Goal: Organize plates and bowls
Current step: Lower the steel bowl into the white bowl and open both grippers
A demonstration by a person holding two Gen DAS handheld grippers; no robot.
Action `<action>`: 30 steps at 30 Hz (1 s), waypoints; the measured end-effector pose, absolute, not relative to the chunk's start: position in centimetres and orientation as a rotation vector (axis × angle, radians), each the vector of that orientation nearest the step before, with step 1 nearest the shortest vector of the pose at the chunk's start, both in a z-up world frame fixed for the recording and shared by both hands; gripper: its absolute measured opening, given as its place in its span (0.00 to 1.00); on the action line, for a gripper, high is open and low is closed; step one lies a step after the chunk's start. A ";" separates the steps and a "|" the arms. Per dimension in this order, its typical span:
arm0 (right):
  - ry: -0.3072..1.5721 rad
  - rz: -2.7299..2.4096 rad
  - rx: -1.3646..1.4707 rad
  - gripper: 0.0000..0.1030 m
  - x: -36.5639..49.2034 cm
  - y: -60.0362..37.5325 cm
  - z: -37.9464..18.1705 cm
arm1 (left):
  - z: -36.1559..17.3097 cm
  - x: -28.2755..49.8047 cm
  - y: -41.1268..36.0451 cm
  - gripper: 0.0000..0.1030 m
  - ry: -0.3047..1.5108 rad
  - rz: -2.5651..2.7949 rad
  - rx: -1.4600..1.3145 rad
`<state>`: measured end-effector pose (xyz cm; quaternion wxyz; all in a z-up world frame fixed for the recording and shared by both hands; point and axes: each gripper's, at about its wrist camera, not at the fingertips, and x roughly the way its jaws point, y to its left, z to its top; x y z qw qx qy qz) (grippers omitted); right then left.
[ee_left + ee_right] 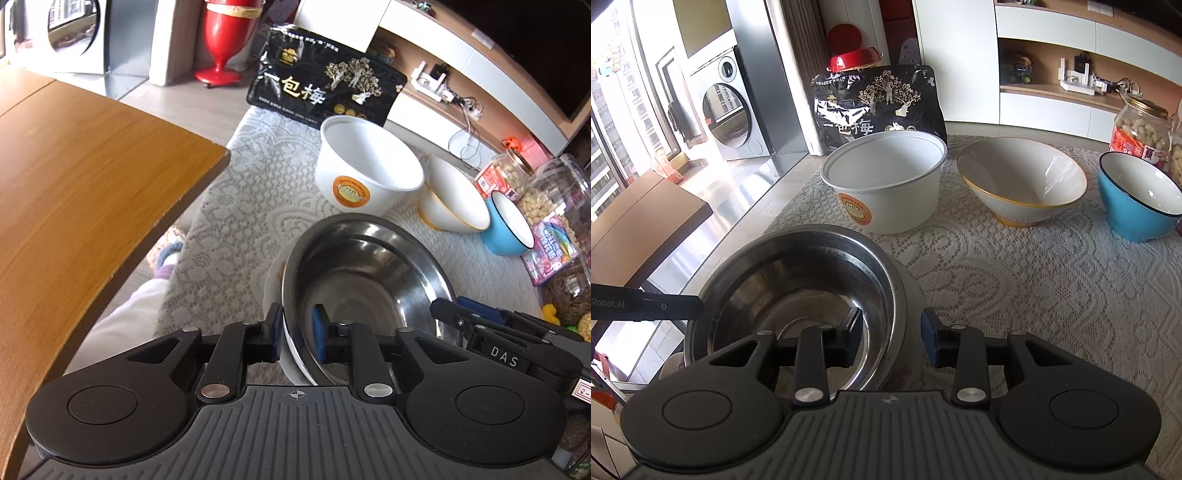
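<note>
Gripping the near rim of the round stainless steel bowl (364, 280), the left gripper (297, 332) has one blue pad inside and one outside, closed on the wall together with a white bowl (273, 280) nested beneath. The right gripper (892, 339) straddles the opposite rim of the same steel bowl (798, 291), its fingers apart around the wall with a gap on the outer side. On the lace tablecloth (1015, 280) beyond stand a white paper tub (886, 184), a gold-rimmed white bowl (1023, 181) and a blue bowl (1137, 199).
</note>
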<state>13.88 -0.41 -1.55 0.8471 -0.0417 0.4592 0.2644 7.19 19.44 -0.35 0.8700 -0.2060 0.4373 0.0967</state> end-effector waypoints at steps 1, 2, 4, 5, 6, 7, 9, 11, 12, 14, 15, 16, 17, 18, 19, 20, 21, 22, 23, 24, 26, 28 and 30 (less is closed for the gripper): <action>0.966 0.568 -0.081 0.33 13.8 -0.3 -1.5 | -0.5 7.4 19.1 0.19 0.922 0.209 -0.405; 0.961 0.567 -0.083 0.36 13.7 -0.2 -1.4 | -0.7 7.6 18.8 0.19 0.925 0.212 -0.386; 0.954 0.565 -0.094 0.36 13.5 -0.1 -1.3 | -1.1 7.8 18.9 0.19 0.929 0.211 -0.393; 0.953 0.567 -0.095 0.37 13.5 -0.1 -1.4 | -1.4 8.0 19.1 0.19 0.932 0.208 -0.406; 0.954 0.568 -0.096 0.37 13.5 0.0 -1.4 | -1.7 8.1 19.2 0.19 0.935 0.205 -0.416; 0.956 0.569 -0.096 0.37 13.5 0.0 -1.5 | -1.9 8.2 19.2 0.18 0.941 0.203 -0.423; 0.976 0.572 -0.088 0.37 13.8 0.1 -2.0 | -2.3 8.3 19.1 0.18 0.953 0.203 -0.421; 1.004 0.576 -0.087 0.37 13.8 0.3 -2.7 | -2.4 8.3 19.0 0.18 0.951 0.203 -0.412; 1.007 0.574 -0.092 0.37 13.8 0.4 -2.9 | -2.4 8.3 19.1 0.18 0.950 0.203 -0.417; 1.001 0.572 -0.108 0.37 13.6 0.6 -3.0 | -2.5 8.3 19.3 0.18 0.943 0.200 -0.428; 1.002 0.572 -0.108 0.37 13.5 0.5 -3.0 | -2.6 8.3 19.4 0.18 0.942 0.198 -0.434; 1.004 0.573 -0.101 0.37 13.6 0.4 -3.0 | -2.7 8.4 19.4 0.18 0.944 0.197 -0.441; 1.006 0.574 -0.093 0.37 13.7 0.3 -2.9 | -2.8 8.4 19.5 0.18 0.950 0.198 -0.454; 1.006 0.574 -0.088 0.37 13.6 0.3 -2.9 | -2.9 8.5 19.6 0.18 0.958 0.198 -0.460; 0.999 0.572 -0.086 0.37 13.6 0.2 -2.7 | -2.9 8.6 19.5 0.19 0.961 0.199 -0.451; 0.988 0.570 -0.087 0.38 13.5 0.1 -2.7 | -2.8 8.5 19.3 0.18 0.958 0.200 -0.434; 0.980 0.569 -0.088 0.38 13.4 0.0 -2.5 | -2.4 8.4 19.1 0.18 0.949 0.201 -0.412; 0.972 0.567 -0.085 0.39 13.3 -0.1 -2.3 | -1.9 8.2 18.9 0.18 0.934 0.202 -0.391; 0.962 0.564 -0.080 0.41 13.3 -0.4 -2.1 | -1.3 8.0 18.8 0.19 0.920 0.203 -0.373; 0.946 0.561 -0.073 0.43 13.2 -0.7 -1.8 | -0.8 7.9 18.7 0.20 0.909 0.211 -0.358; 0.898 0.556 -0.058 0.48 12.9 -1.5 -0.9 | 0.5 7.6 18.4 0.20 0.873 0.227 -0.321; 0.840 0.530 -0.054 0.57 12.7 -2.3 -0.1 | 1.7 7.3 17.9 0.20 0.834 0.242 -0.283; 0.762 0.464 -0.061 0.67 12.5 -3.2 0.5 | 2.9 7.3 17.4 0.20 0.792 0.251 -0.250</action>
